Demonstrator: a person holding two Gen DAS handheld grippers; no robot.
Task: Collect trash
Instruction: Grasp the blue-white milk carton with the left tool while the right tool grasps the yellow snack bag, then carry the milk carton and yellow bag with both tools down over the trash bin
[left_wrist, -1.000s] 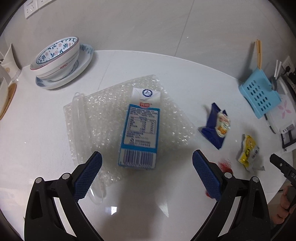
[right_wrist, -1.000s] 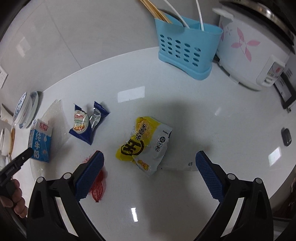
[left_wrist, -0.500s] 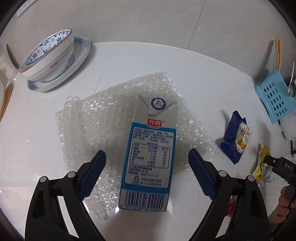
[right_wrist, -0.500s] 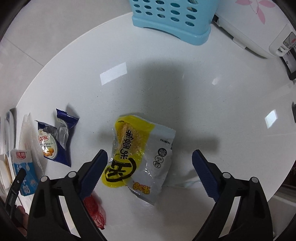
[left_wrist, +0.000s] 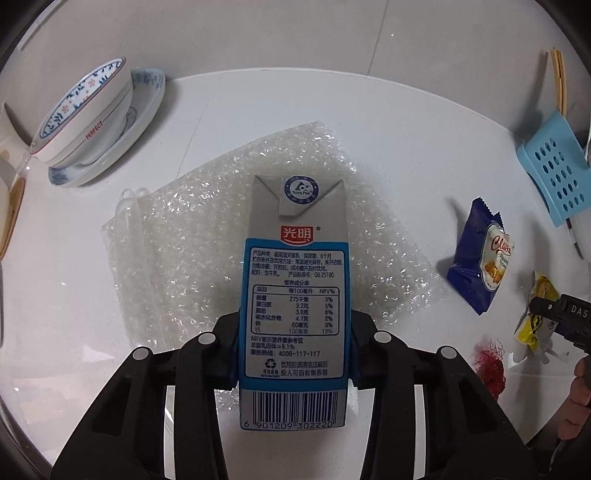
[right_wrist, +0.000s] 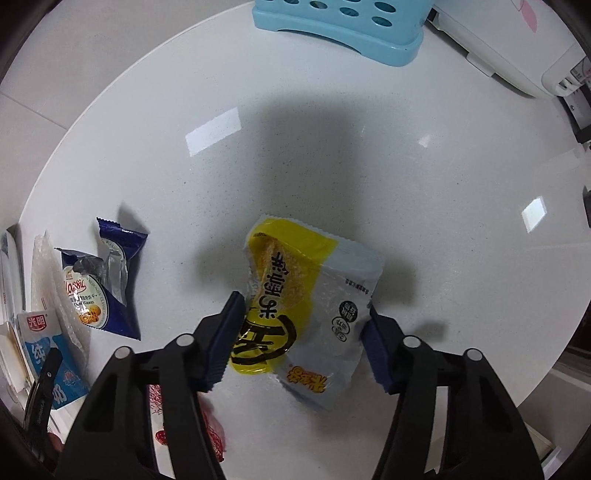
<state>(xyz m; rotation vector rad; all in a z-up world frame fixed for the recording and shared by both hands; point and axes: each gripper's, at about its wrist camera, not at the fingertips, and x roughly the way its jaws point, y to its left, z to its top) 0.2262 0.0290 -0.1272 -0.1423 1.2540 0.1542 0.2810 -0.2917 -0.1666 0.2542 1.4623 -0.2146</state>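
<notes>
Left gripper (left_wrist: 293, 354) fingers had just closed on the blue-and-grey cardboard milk carton (left_wrist: 293, 306), stiff, lower centre. Right gripper (right_wrist: 299, 341) fingers, just closing, pinched the yellow-and-clear plastic snack bag (right_wrist: 306, 314): light, crinkly, slippery.

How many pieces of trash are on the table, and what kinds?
Milk carton: 1
Snack wrappers: 2, yellow wrapper and blue cookie wrapper
Bubble wrap sheet: 1
Red net scrap: 1
Total: 5
</notes>
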